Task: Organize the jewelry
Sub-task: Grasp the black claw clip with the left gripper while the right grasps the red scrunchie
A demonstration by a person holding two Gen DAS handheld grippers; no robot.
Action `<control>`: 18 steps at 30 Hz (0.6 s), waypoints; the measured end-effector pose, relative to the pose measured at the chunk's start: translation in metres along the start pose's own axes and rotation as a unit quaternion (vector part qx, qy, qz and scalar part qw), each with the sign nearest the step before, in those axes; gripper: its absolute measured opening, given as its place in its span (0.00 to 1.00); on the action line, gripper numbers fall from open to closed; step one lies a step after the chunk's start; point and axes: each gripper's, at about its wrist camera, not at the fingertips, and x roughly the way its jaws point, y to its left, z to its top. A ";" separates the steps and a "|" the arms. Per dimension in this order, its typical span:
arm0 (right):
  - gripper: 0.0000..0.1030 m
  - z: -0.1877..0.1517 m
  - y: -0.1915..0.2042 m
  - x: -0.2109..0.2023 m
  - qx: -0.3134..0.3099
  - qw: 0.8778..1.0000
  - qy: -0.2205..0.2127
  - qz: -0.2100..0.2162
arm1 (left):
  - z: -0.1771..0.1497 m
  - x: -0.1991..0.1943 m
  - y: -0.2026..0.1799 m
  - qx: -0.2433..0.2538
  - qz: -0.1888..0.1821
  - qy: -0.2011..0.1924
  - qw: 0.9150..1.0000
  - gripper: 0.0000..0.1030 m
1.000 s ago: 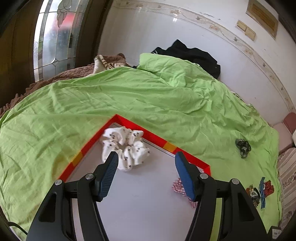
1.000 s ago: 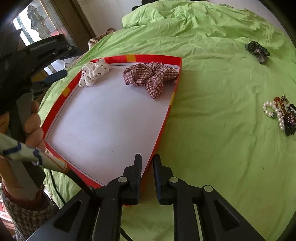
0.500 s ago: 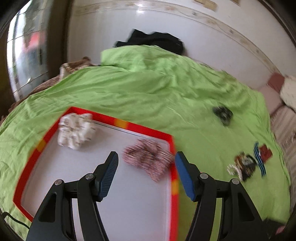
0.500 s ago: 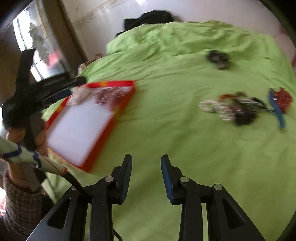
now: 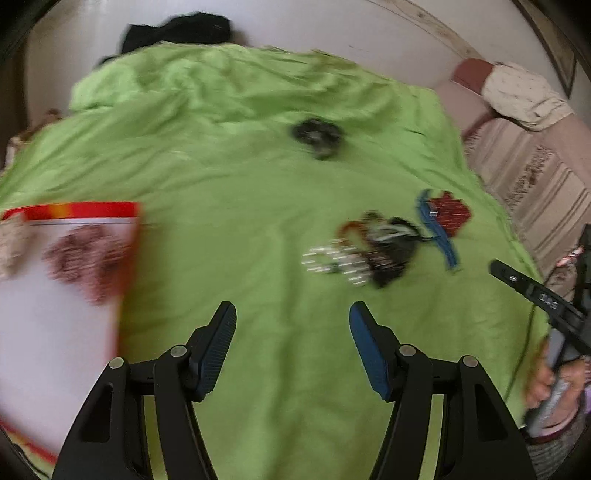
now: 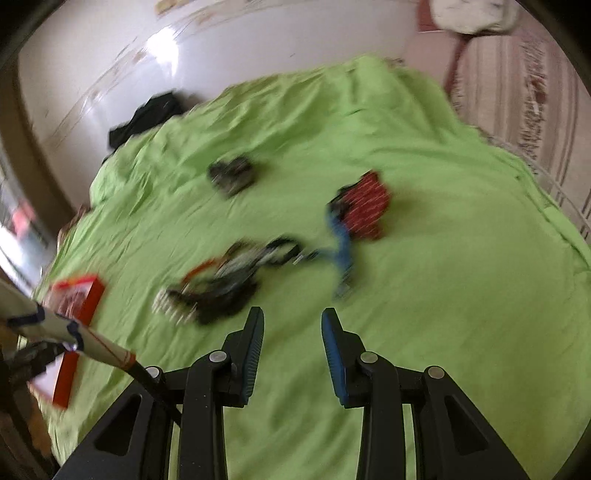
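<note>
A blurred heap of jewelry (image 5: pixel 373 247) (image 6: pixel 221 284) with pearl beads and dark pieces lies on the green bedspread (image 5: pixel 258 177) (image 6: pixel 443 258). Beside it are a blue strap (image 5: pixel 439 232) (image 6: pixel 341 251) and a red patterned piece (image 5: pixel 450 212) (image 6: pixel 365 206). A dark scrunchie (image 5: pixel 316 134) (image 6: pixel 232 173) lies farther back. The red-rimmed white tray (image 5: pixel 74 210) (image 6: pixel 79 291) holds a plaid scrunchie (image 5: pixel 85 258) and a white one (image 5: pixel 11 243). My left gripper (image 5: pixel 291 317) is open and empty, short of the heap. My right gripper (image 6: pixel 291 321) is open and empty, just right of the heap.
A dark garment (image 5: pixel 177 29) (image 6: pixel 147 118) lies at the bedspread's far end by the white wall. A striped cushion and pillow (image 5: pixel 524 99) sit at the right. In the left wrist view, a hand (image 5: pixel 554 384) holds the other gripper at the right edge.
Both views have swept right, from the tray to the jewelry heap. The right gripper's jaws have parted from nearly shut to open. The left gripper's jaws stayed as wide.
</note>
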 end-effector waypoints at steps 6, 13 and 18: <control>0.34 0.023 -0.055 0.023 0.069 0.997 -0.004 0.025 | 0.031 0.058 -0.038 -0.013 -0.044 0.026 0.999 0.61; 0.34 0.041 -0.091 0.058 0.128 0.990 0.009 0.052 | 0.043 0.112 -0.070 0.021 -0.069 0.072 0.995 0.61; 0.44 0.063 -0.093 0.075 0.141 0.988 -0.009 0.065 | 0.039 0.114 -0.088 0.051 -0.081 0.079 0.992 0.53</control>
